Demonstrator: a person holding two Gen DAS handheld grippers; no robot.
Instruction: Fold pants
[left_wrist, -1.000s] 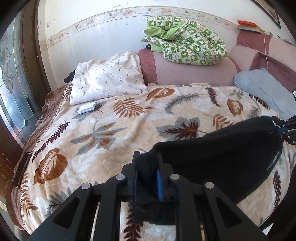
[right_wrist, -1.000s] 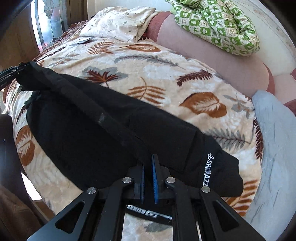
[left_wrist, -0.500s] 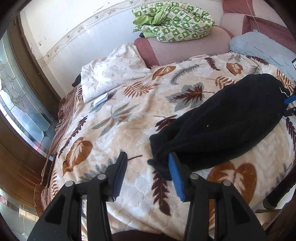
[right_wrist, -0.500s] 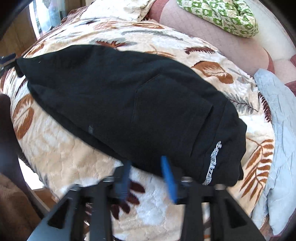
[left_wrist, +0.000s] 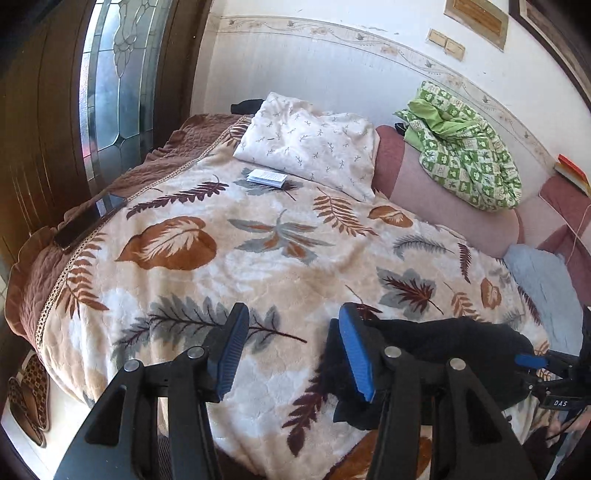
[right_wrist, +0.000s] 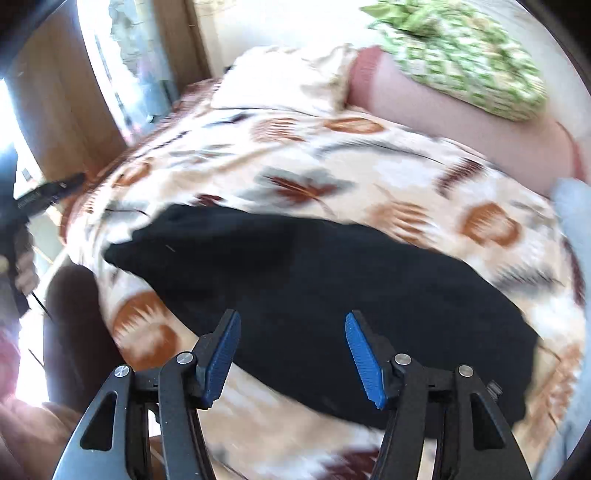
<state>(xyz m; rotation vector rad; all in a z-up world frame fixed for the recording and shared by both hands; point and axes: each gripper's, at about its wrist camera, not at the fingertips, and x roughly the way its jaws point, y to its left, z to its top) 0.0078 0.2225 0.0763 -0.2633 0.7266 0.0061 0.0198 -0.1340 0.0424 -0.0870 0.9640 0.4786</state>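
Black pants (right_wrist: 314, 288) lie folded in a long band across the leaf-patterned blanket (left_wrist: 258, 266) on the bed. My right gripper (right_wrist: 293, 358) hovers over their near edge, its jaws opening, and its pads touch no cloth. That view is blurred by motion. My left gripper (left_wrist: 291, 354) stands open just left of the pants' end (left_wrist: 443, 347), with only blanket between its pads. The right finger (left_wrist: 356, 354) hides part of that end. At the far right of the left wrist view, one blue pad (left_wrist: 528, 361) of the right gripper shows beside the pants.
A white pillow (left_wrist: 306, 147) and a small booklet (left_wrist: 266, 177) lie at the head of the bed. A phone (left_wrist: 88, 221) rests on the left edge. A green quilt (left_wrist: 465, 147) tops the pink headboard (left_wrist: 443, 199). A blue-grey cloth (left_wrist: 543, 288) lies right, slippers (left_wrist: 29, 398) on the floor.
Both grippers have opened and let go of the pants, which now lie flat on the bed. Both have drawn back from the cloth, and the left has swung left.
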